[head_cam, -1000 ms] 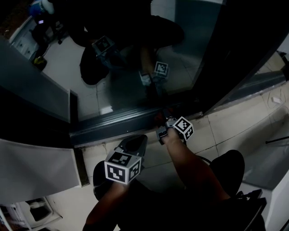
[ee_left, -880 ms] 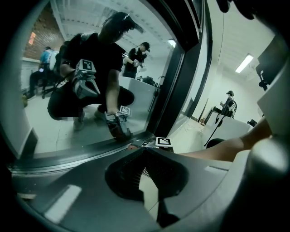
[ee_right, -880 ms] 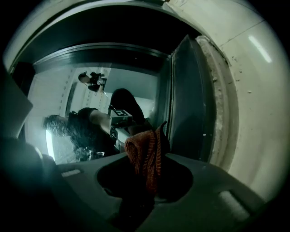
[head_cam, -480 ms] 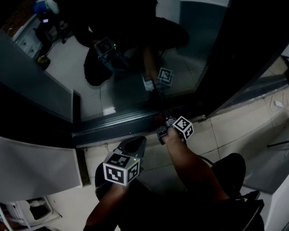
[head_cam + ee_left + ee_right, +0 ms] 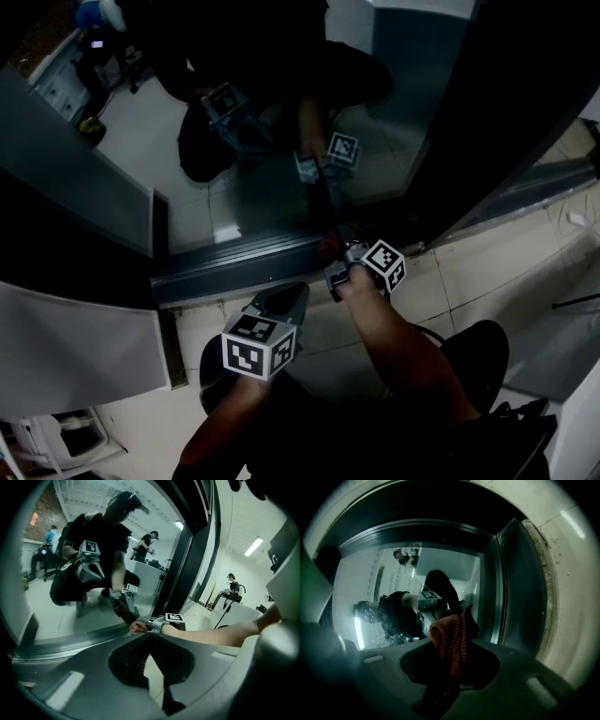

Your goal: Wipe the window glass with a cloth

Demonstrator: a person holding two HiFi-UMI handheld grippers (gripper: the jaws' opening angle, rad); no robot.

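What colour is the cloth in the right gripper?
The cloth is orange-red, seen best in the right gripper view.

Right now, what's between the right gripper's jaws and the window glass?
Only the orange cloth. The right gripper is shut on it and its bunched end sticks out toward the window glass, as the right gripper view shows.

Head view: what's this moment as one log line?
right gripper: shut on red cloth | red cloth: low by window glass | left gripper: shut, empty
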